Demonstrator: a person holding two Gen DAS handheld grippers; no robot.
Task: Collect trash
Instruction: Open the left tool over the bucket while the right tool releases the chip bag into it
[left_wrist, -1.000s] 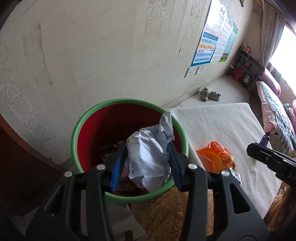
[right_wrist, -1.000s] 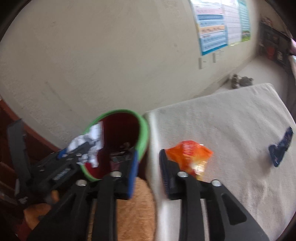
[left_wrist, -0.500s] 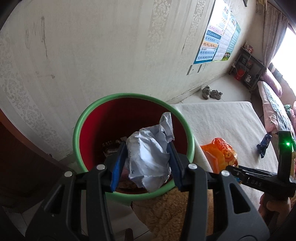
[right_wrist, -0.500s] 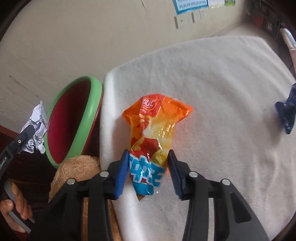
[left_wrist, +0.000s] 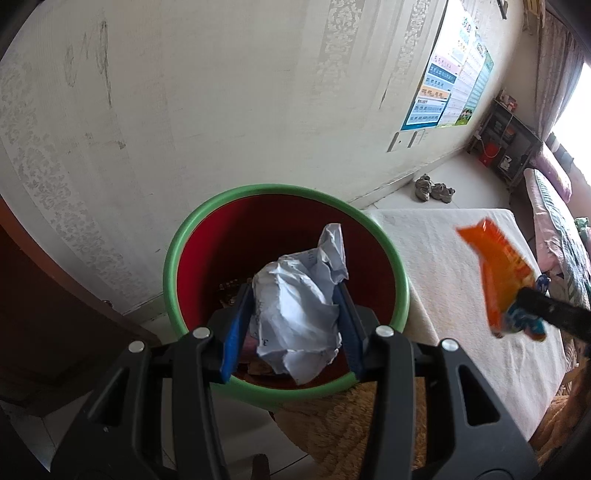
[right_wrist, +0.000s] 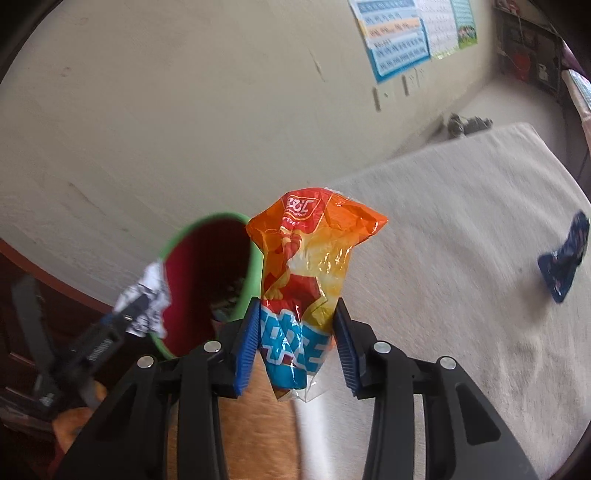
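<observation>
My left gripper (left_wrist: 291, 328) is shut on a crumpled white paper ball (left_wrist: 299, 314), held over the mouth of a red bin with a green rim (left_wrist: 207, 225). My right gripper (right_wrist: 297, 347) is shut on the lower end of an orange and blue snack bag (right_wrist: 310, 266), lifted off the white cloth surface (right_wrist: 443, 236) just right of the bin (right_wrist: 207, 258). The bag (left_wrist: 498, 273) also shows at the right of the left wrist view. The paper ball (right_wrist: 147, 295) and the left gripper appear at the left of the right wrist view.
A dark blue wrapper (right_wrist: 563, 266) lies on the white cloth at the far right. A tan plush thing (left_wrist: 351, 417) sits below the bin. Trash lies in the bin's bottom. Shoes (left_wrist: 432, 188) stand by the wall; a dark wooden panel (left_wrist: 44, 314) is at left.
My right gripper went to the orange snack bag on the cloth, closed on its lower end and lifted it toward the bin. The left gripper stayed over the bin with the paper.
</observation>
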